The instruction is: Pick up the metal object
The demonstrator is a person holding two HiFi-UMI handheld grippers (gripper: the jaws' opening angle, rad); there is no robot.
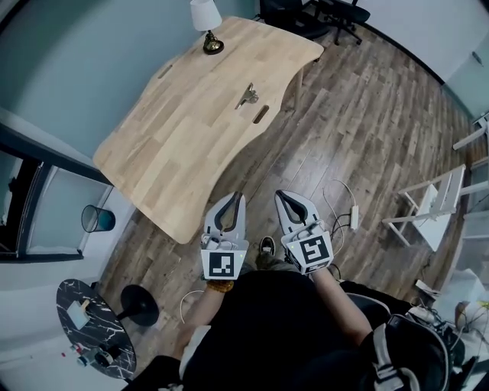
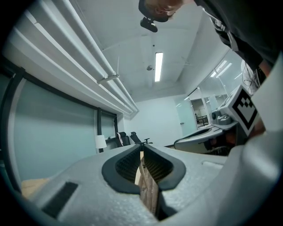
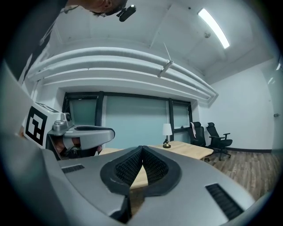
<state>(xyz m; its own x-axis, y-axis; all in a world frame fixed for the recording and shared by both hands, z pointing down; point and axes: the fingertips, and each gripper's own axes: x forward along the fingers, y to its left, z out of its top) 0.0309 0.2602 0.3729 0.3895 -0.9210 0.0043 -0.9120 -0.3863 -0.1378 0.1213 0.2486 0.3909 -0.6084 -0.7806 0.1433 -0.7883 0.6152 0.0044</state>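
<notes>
The metal object (image 1: 247, 95) is a small silvery piece lying on the light wooden table (image 1: 176, 137), towards its far right part. Both grippers hang over the wood floor in front of the table's near edge, well short of the object. My left gripper (image 1: 238, 197) is shut with nothing between its jaws; in its own view its tips (image 2: 141, 151) meet. My right gripper (image 1: 281, 195) is beside it, also shut and empty, with its tips (image 3: 142, 148) touching. From the right gripper view I see the table (image 3: 190, 150) ahead, but the metal object does not show.
A white-shaded lamp (image 1: 206, 24) stands at the table's far end, and a dark slot (image 1: 260, 115) is cut near the object. Black office chairs (image 1: 321, 15) stand beyond. A bin (image 1: 98, 218) and a round dark side table (image 1: 95, 328) are on the left, a white rack (image 1: 432, 206) on the right.
</notes>
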